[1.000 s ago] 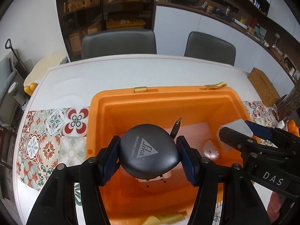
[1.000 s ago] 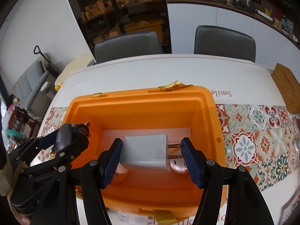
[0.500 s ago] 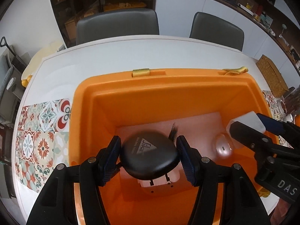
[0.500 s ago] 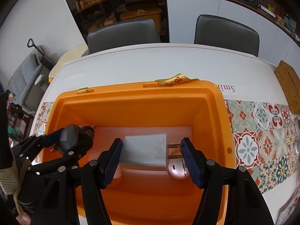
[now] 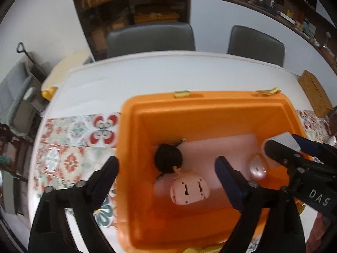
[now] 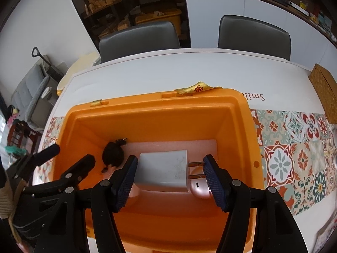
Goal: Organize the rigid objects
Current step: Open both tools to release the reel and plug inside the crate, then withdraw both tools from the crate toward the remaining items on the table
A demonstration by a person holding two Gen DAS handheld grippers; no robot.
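An orange bin (image 5: 210, 105) (image 6: 168, 101) stands on the white table. My left gripper (image 5: 166, 165) (image 6: 69, 158) hangs over its left side with its jaws opening wide and nothing pressed between them. A black round device (image 5: 168, 158) (image 6: 112, 155) lies loose on the bin floor near the left wall. My right gripper (image 6: 170, 166) (image 5: 294, 147) is shut on a white charger plug (image 6: 164, 170) (image 5: 286, 140), whose prongs meet the right pad, above the bin's interior. A pink round piece (image 5: 189, 190) and a pink mouse-like thing (image 5: 258, 167) (image 6: 200, 186) rest inside.
A patterned tile runner (image 6: 294, 147) (image 5: 73, 143) crosses the table under the bin. A yellow ribbon (image 6: 195, 88) drapes over the bin's far rim. A woven box (image 6: 324, 97) sits far right. Two grey chairs (image 6: 139, 38) stand behind the table.
My left gripper's jaws have spread and let go of the black round device, which now lies on the bin floor. The right gripper still holds the charger in the same place.
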